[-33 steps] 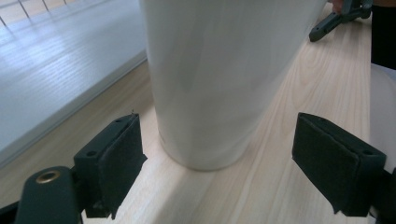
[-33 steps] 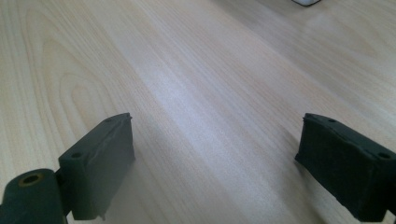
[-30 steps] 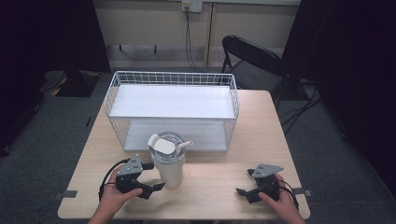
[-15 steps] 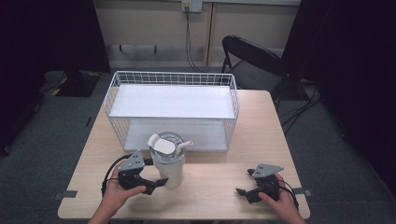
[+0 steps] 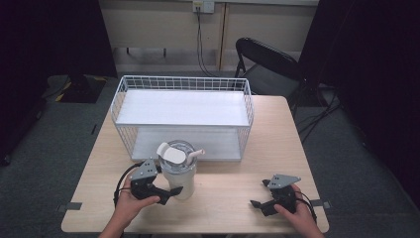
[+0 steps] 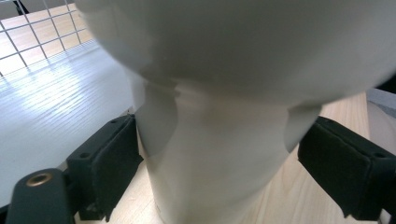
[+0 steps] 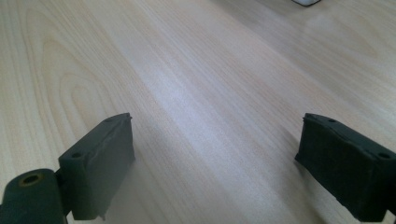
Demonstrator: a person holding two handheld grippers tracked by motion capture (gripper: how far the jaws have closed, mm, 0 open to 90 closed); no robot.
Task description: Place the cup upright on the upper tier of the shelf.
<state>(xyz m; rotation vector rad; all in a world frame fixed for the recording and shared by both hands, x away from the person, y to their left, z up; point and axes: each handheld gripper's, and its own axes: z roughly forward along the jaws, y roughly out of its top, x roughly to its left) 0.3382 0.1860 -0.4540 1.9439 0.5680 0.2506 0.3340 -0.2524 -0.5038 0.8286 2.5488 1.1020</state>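
Item: white tumbler (image 5: 179,171), lidded, upright at lower centre of the high view, just in front of the wire basket (image 5: 183,116). Left gripper (image 6: 219,163): jaws wide, straddling the tumbler's lower body, one pad touching or nearly so, not clamped; step in hand is likely the grasp, next calling for closure. Right gripper (image 7: 215,163): wide, empty, over bare table (image 7: 187,70) at lower right.

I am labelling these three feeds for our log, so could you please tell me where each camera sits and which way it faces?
High view: fixed above the person's side, looking forward and down on the table and wire basket; both hands show, holding the left gripper and right gripper.
Left gripper view: rides that gripper, facing the white tumbler standing between its open jaws.
Right gripper view: rides that gripper, facing bare tabletop between open jaws.
Shared: high and left gripper views both show the tumbler and basket.
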